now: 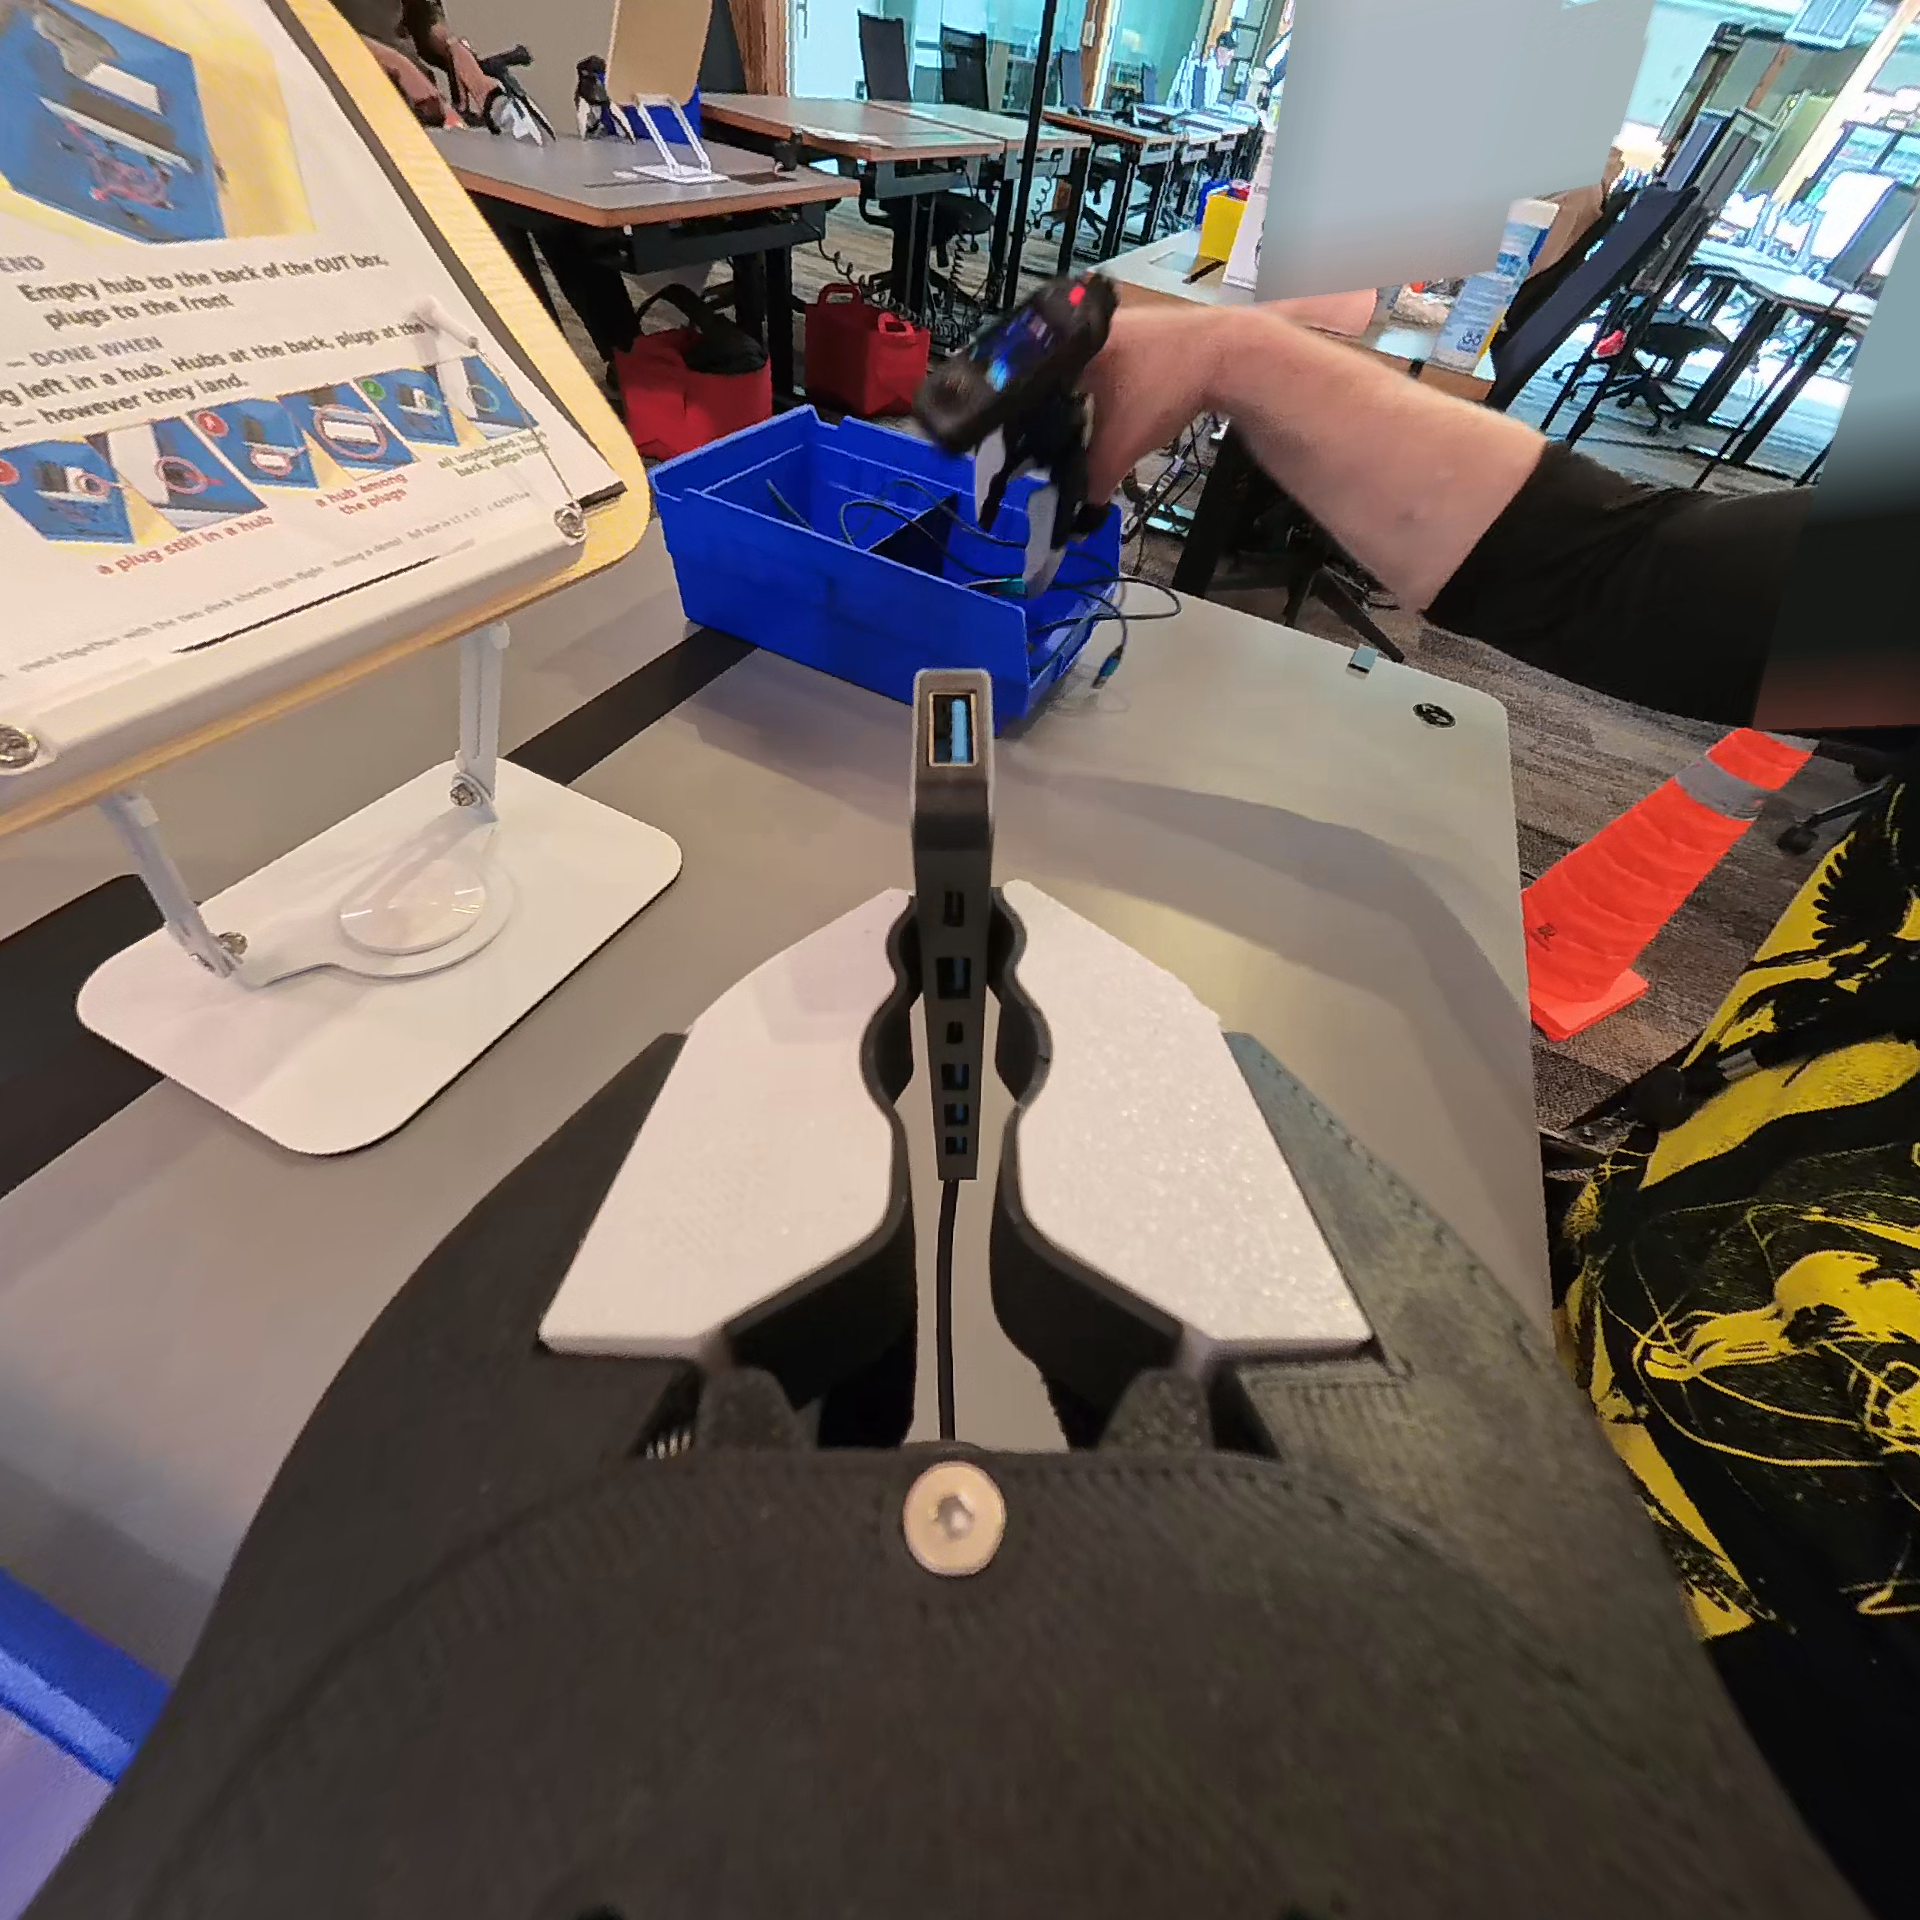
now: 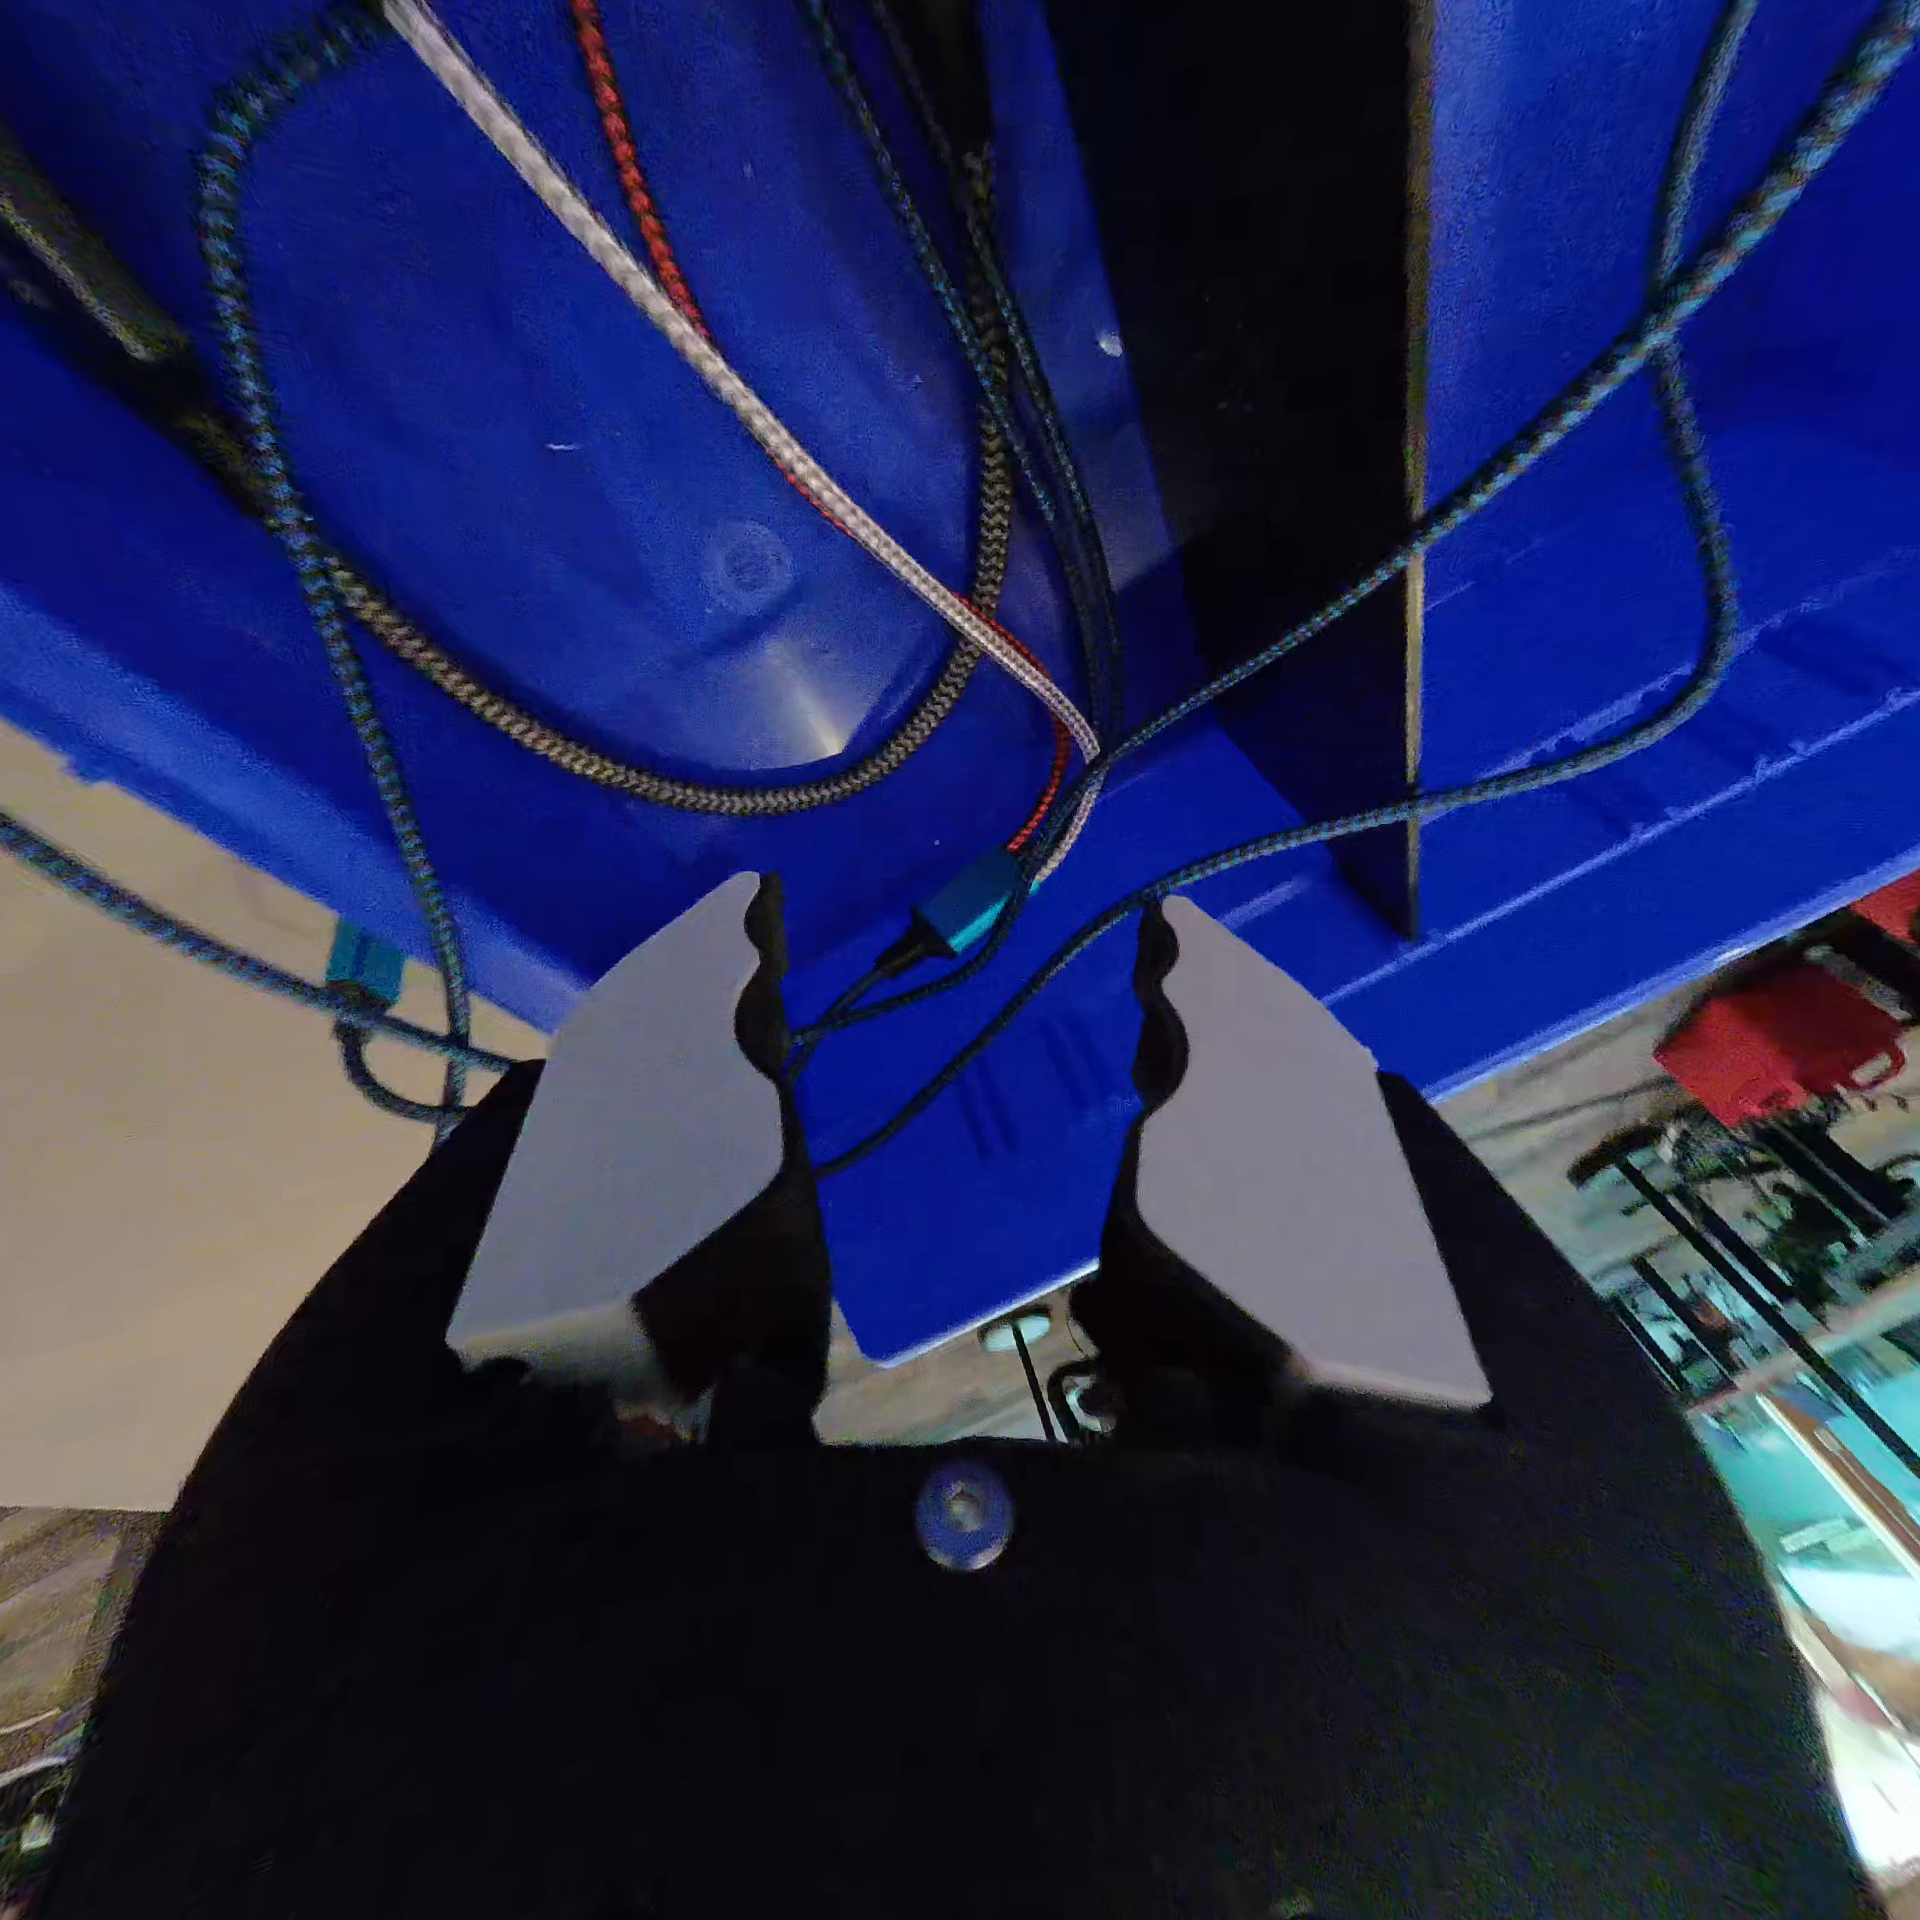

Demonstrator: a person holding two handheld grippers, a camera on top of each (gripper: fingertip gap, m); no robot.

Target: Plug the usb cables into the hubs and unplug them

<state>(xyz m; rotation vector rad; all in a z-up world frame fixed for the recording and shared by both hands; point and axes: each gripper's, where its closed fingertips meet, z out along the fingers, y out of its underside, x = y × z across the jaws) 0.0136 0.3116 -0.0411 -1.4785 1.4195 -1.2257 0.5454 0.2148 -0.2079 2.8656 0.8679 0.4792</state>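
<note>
My left gripper (image 1: 954, 914) is shut on a dark grey USB hub (image 1: 952, 831). The hub stands on edge between the pads above the grey table (image 1: 1299, 831), its end port facing away and its side ports empty. Its thin black cord (image 1: 945, 1309) runs back between the fingers. My right gripper (image 2: 956, 904) is open over the blue bin (image 2: 582, 468), with nothing pressed between its pads. A blue-teal USB plug (image 2: 961, 904) and several braided cables (image 2: 623, 769) lie in the bin under the open jaws. The right gripper also shows in the left wrist view (image 1: 1023, 488), dipped into the bin (image 1: 831, 603).
An instruction board on a white stand (image 1: 395, 935) takes up the table's left side. A person's arm (image 1: 1351, 436) reaches over the table from the right. A black divider (image 2: 1309, 416) stands in the bin. An orange cone (image 1: 1642, 883) lies on the floor at the right. Between my right fingertips and the blue-teal USB plug (image 2: 961, 904) there is roughly 4 cm.
</note>
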